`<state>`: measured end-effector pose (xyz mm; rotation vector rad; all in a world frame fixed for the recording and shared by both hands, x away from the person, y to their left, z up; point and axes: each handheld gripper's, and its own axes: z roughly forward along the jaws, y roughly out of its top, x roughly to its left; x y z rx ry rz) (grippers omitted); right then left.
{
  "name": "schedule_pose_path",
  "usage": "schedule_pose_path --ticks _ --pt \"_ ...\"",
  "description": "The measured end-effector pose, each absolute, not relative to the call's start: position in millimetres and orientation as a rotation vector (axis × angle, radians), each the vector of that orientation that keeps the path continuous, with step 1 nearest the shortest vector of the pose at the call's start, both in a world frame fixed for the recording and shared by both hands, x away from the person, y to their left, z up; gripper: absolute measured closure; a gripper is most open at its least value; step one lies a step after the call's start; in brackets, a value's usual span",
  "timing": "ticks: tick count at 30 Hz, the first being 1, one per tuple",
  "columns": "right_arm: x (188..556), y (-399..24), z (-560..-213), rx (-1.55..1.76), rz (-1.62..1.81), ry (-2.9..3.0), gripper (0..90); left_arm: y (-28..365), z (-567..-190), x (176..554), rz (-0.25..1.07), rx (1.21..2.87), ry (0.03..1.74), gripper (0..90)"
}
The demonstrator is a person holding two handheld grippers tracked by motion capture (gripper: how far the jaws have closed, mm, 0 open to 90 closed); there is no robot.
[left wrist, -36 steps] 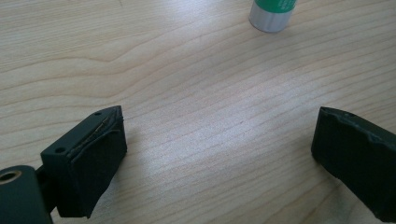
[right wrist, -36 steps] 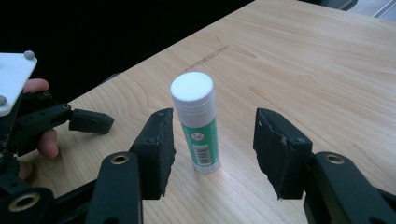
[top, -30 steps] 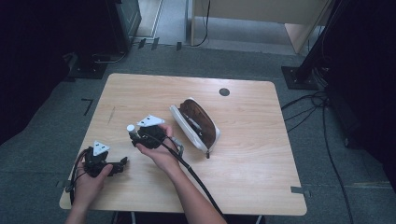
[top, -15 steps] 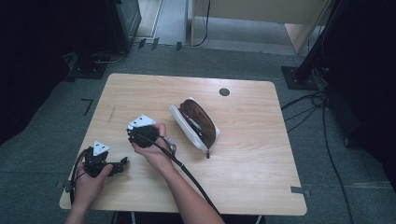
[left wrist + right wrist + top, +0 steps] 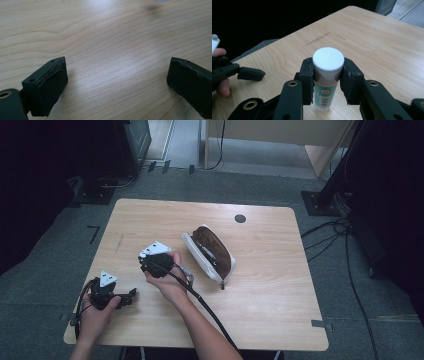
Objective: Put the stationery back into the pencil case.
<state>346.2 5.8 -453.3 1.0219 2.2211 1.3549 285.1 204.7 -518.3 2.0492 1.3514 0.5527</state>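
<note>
A glue stick (image 5: 327, 75) with a white cap and a green label stands upright between the pads of my right gripper (image 5: 328, 65). The jaws have just been closing on it and now press on both sides, just below the cap. In the high view the right gripper (image 5: 145, 260) is left of the table's middle, pointing away to the left. My left gripper (image 5: 131, 294) rests near the front left corner. Its jaws stand wide open in the left gripper view (image 5: 117, 75), with bare wood between them. One of its jaws (image 5: 249, 73) also shows in the right gripper view.
An open white pouch (image 5: 212, 252) with a brown lining lies at the middle of the wooden table (image 5: 280, 310), just right of my right hand. A round black cable port (image 5: 240, 218) sits near the far edge. Cables trail from both grippers toward the front.
The white cap that showed beside the right gripper's tip a second ago is now hidden under the gripper. The right hand has shifted slightly left. The left gripper has not moved.
</note>
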Motion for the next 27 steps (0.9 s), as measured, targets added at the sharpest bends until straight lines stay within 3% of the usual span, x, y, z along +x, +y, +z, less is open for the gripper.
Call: schedule_pose_path --ticks 27 --pt "334 -59 -394 1.065 1.384 2.081 65.3 204 -518 285 0.553 2.047 1.353 3.2"
